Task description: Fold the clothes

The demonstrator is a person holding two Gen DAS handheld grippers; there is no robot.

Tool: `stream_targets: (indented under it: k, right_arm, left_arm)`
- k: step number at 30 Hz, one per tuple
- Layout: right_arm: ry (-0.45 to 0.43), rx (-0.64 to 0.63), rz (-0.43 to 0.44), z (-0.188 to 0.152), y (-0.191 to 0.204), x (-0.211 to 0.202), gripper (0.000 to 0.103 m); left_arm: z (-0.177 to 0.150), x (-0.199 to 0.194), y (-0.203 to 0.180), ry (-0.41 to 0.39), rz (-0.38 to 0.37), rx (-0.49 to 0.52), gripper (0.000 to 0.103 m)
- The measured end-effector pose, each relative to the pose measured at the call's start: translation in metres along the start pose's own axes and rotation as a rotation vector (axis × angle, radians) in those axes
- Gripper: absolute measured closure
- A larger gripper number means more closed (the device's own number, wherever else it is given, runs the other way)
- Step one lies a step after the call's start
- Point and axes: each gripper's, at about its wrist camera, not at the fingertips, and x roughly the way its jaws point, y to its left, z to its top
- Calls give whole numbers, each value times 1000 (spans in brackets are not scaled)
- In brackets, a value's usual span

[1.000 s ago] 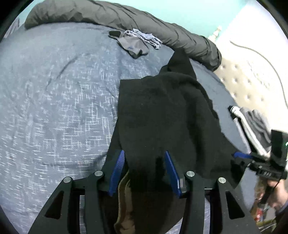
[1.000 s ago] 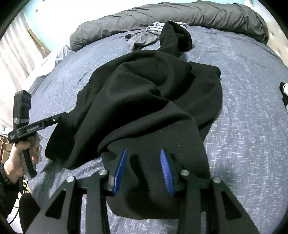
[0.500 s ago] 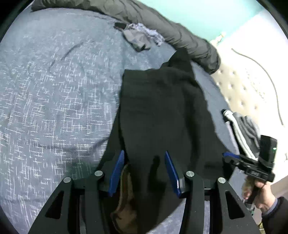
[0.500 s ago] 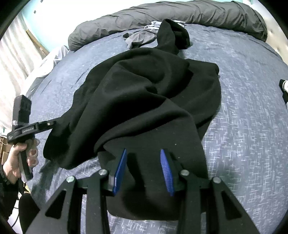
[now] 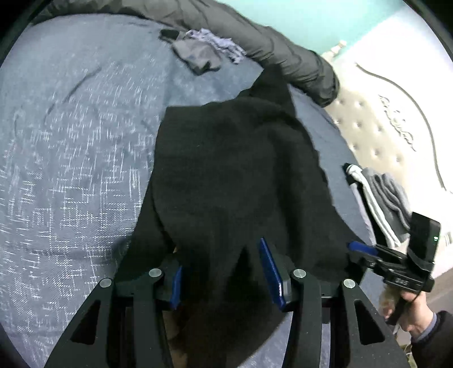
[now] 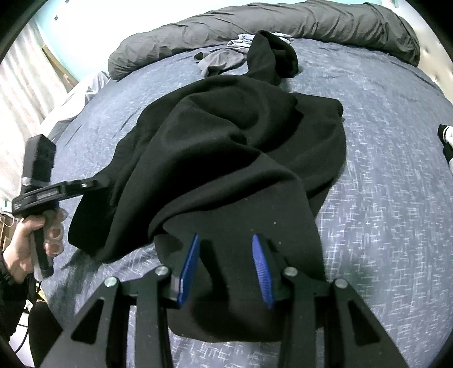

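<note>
Nearest the left wrist camera, the left gripper (image 5: 223, 271) had its blue jaws closed on a bunched hem of the black garment (image 5: 235, 175), with a strip of tan fabric (image 5: 175, 331) showing beneath the fold. Likewise, the right gripper (image 6: 226, 266) held its jaws clamped on the near edge of the same black garment (image 6: 235, 158), cloth filling the gap between the pads. Beyond both grippers, the garment lay spread in loose folds across the blue-grey bedspread (image 6: 390, 175), one sleeve trailing toward the far side of the bed. To the garment's right in the left wrist view, a grey-and-white folded item (image 5: 382, 198) rested near the bed's edge, beside a tufted headboard (image 5: 376, 136). Farther off, a small heap of grey and pale clothes (image 5: 203, 53) lay on the bedspread just before a rolled dark grey duvet (image 6: 283, 25) that ran along the far edge. Each view also showed the person's other hand gripping its handle.
</note>
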Motion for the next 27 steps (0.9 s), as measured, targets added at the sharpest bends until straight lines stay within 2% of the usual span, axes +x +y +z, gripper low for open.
stream_targets:
  k: [3, 5, 7, 11, 13, 17, 22, 27]
  right_arm:
    - [-2, 7, -1, -1, -3, 0, 64]
    - [-3, 13, -1, -2, -5, 0, 64]
    - [-5, 22, -1, -2, -6, 0, 64]
    - [-11, 38, -7, -3, -4, -4, 64]
    - [-14, 34, -14, -2, 0, -8, 64]
    - [-23, 28, -26, 3, 6, -18, 64]
    - [-35, 15, -35, 11, 14, -30, 64]
    - [-44, -2, -51, 16, 24, -43, 64]
  left_arm:
    - [-2, 6, -2, 11, 28, 27, 55]
    - [-3, 6, -6, 5, 42, 42, 62]
    - [-3, 3, -5, -1, 39, 29, 81]
    - [-4, -7, -6, -23, 42, 15, 84]
    - [-4, -11, -11, -29, 50, 35, 93]
    - [-6, -23, -20, -39, 56, 74, 99]
    - [-7, -42, -28, -63, 59, 114, 100]
    - [-2, -78, -30, -127, 57, 119, 100]
